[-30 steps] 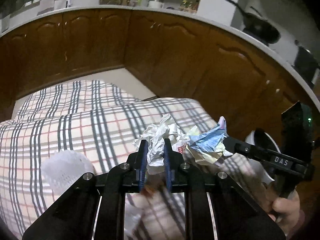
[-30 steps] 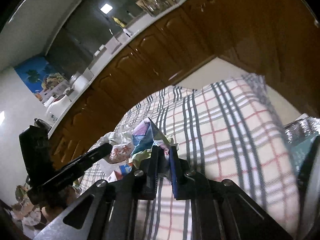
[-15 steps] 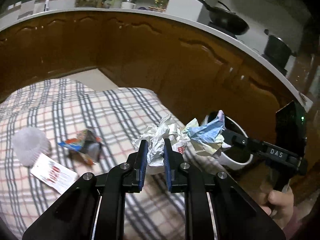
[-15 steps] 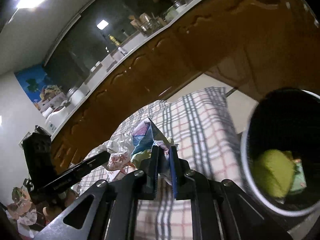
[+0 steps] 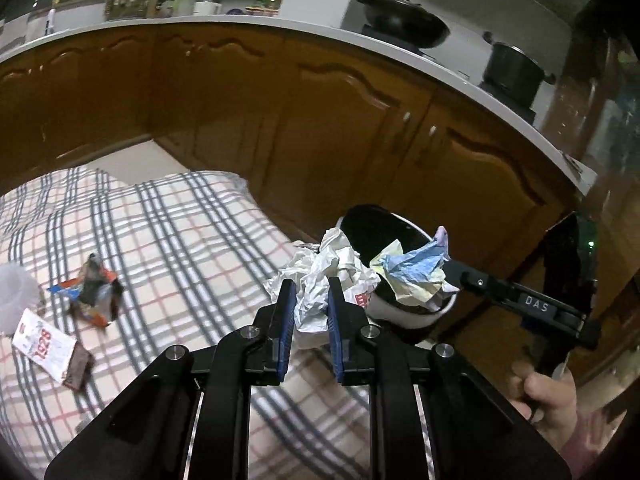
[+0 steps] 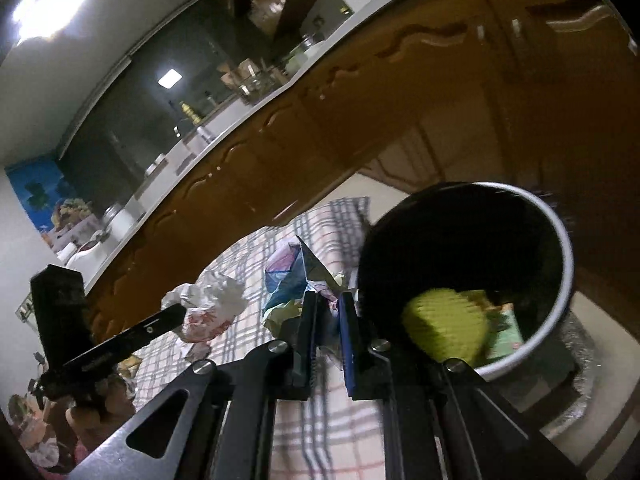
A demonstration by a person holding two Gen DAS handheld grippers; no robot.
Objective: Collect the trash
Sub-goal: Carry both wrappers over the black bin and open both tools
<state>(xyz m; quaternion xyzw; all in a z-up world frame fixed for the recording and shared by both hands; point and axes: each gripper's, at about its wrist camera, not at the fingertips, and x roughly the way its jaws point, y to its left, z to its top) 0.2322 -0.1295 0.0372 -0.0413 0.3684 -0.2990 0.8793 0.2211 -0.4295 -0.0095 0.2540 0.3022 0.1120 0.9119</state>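
The left gripper (image 5: 312, 298) is clamped on a crumpled white paper wad (image 5: 320, 276) with a patch of red print, its blue pads pinching the creased sheet from both sides. The gripper's black, angular metal frame slants downward from the bottom of the left wrist view. The wad sticks up between the fingers and hangs at the near rim of the trash bin (image 5: 400, 312), a round container with a white outer wall and a black inside.

The right gripper (image 6: 328, 312) is closed on a wad of blue, pink and pale yellow paper (image 6: 288, 280), folded into sharp peaks. It reaches in from the right of the left wrist view, and the person's right hand (image 5: 548, 396) wraps around the handle, a pink sleeve just showing at the wrist. This coloured wad sits over the bin's mouth, just beside the white one.

Inside the bin lie a rounded yellow-green lump (image 6: 444, 328) and a greenish packet (image 6: 504, 332), both too blurred to identify with confidence.

The bin stands against the edge of a desk covered by a soft plaid cloth (image 5: 192, 248) in cream, grey and red. On the cloth, well apart from the grippers, lie a torn orange and blue wrapper (image 5: 90, 294), a white printed packet with a dark end (image 5: 50, 346) and a white frilly object (image 5: 12, 296) at the frame's edge. Glossy brown wooden cabinets (image 5: 320, 120) with a pale countertop curve behind.
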